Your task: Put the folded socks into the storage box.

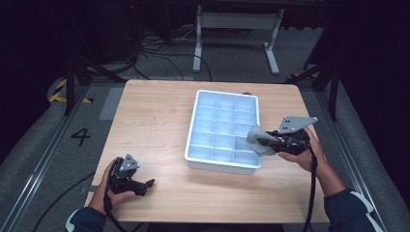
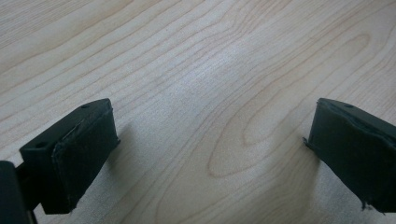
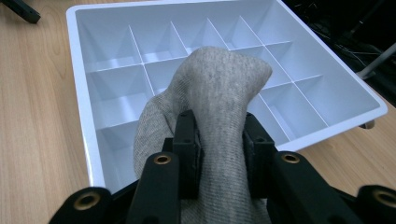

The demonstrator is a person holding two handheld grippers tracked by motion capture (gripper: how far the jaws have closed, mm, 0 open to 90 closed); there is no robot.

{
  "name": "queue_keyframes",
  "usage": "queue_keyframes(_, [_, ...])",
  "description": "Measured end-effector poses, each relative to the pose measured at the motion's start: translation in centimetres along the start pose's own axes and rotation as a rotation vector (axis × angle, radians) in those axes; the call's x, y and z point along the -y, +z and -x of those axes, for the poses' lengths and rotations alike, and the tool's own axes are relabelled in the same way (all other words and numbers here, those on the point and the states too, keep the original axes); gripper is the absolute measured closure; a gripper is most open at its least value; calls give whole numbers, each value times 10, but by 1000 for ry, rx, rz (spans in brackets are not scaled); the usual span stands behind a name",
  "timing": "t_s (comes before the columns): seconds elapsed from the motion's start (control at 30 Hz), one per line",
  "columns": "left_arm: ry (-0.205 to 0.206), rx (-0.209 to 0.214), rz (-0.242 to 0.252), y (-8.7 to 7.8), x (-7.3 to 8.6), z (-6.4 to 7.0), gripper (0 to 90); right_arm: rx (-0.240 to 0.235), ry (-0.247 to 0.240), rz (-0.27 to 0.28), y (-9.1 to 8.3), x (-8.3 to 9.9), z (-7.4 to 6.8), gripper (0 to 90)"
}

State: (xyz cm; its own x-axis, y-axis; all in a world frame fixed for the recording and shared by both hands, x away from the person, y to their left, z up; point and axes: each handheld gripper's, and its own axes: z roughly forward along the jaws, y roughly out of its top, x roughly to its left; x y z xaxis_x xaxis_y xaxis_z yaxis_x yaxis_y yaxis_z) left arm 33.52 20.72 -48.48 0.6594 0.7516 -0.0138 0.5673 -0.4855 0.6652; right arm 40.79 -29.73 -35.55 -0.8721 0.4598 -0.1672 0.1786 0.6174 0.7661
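Sock (image 3: 219, 93), pinched by right hand-held gripper (image 3: 219, 149), hangs over empty divided tray (image 3: 336, 98); left hand-held gripper (image 2: 210, 149) gapes.

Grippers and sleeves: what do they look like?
Both the left gripper and right gripper are black, two-jawed, each topped by a grey three-cornered plate with small holes. A black cable trails from each. Brass-coloured rivets on the right one. Sleeves are dark blue with a white stripe.

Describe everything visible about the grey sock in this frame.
The grey sock is a soft, finely knitted fabric piece, light heather grey, bunched and folded rather than flat. The right tool pinches it between both black jaws, its rounded end bulging past them. In the high view it hangs at the right edge of the white divided tray, over a near-right compartment. Whether it touches the tray is unclear.
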Motion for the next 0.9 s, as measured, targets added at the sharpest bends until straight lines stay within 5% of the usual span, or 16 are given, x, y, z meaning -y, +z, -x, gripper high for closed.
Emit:
queue_keyframes(0.57, [0, -1, -1, 0, 0, 0, 15, -22, -58, -99, 41, -17, -3, 726])
queue_keyframes(0.9, [0, -1, 0, 0, 0, 0, 15, 10, -74, -178, 57, -15, 1, 726])
